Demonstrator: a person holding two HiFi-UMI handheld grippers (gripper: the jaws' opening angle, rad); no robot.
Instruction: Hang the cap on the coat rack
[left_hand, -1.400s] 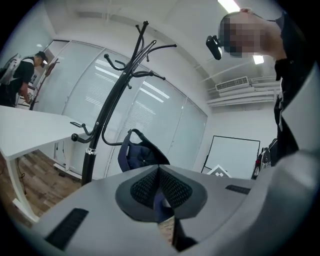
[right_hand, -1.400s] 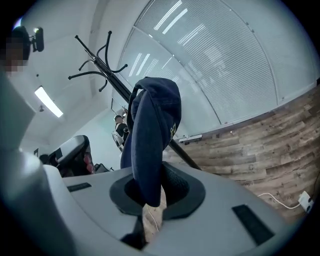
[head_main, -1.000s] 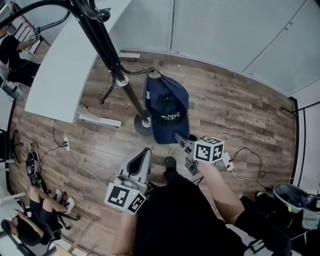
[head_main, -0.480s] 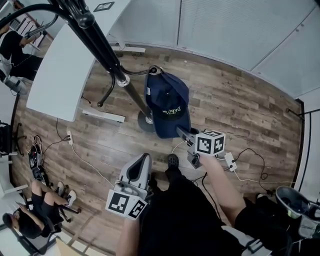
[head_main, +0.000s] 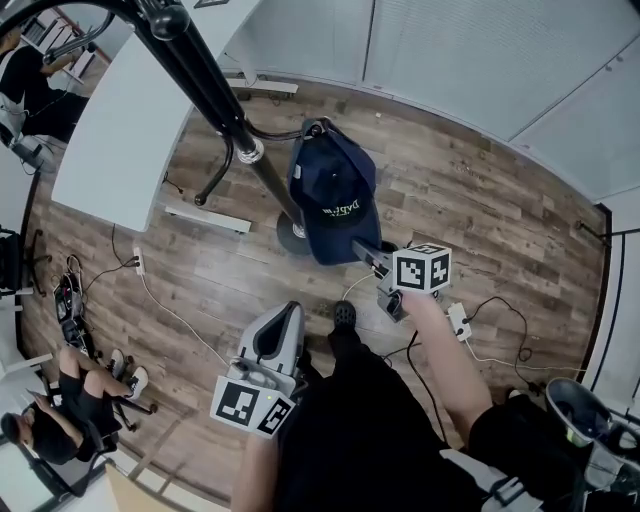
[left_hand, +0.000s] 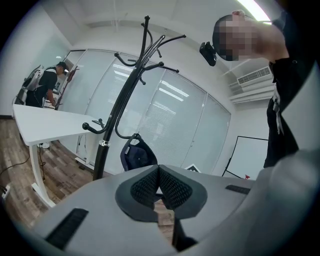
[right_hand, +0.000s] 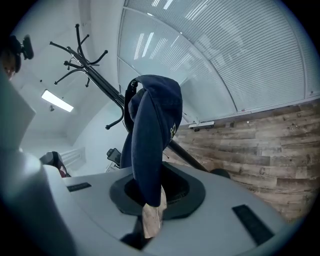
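Observation:
The navy cap (head_main: 335, 200) hangs in the air by the black coat rack (head_main: 215, 90), its rear strap at the tip of a low curved hook (head_main: 313, 129); whether the strap sits over the hook I cannot tell. My right gripper (head_main: 366, 256) is shut on the cap's brim from below. In the right gripper view the cap (right_hand: 152, 125) rises from the right gripper (right_hand: 152, 202), with the rack (right_hand: 97, 75) behind it. My left gripper (head_main: 282, 328) is held low near the body, shut and empty (left_hand: 159, 184); that view shows the rack (left_hand: 120, 100) and the cap (left_hand: 138, 155) ahead.
A white desk (head_main: 120, 130) stands left of the rack's round base (head_main: 292, 238). Cables and a power strip (head_main: 458, 322) lie on the wood floor. Seated people are at the left edge (head_main: 60, 420). A glass wall with blinds (head_main: 480, 60) runs behind.
The right gripper keeps its hold on the brim and the cap stays by the hook. The head view has shifted a little; the left gripper has hardly moved.

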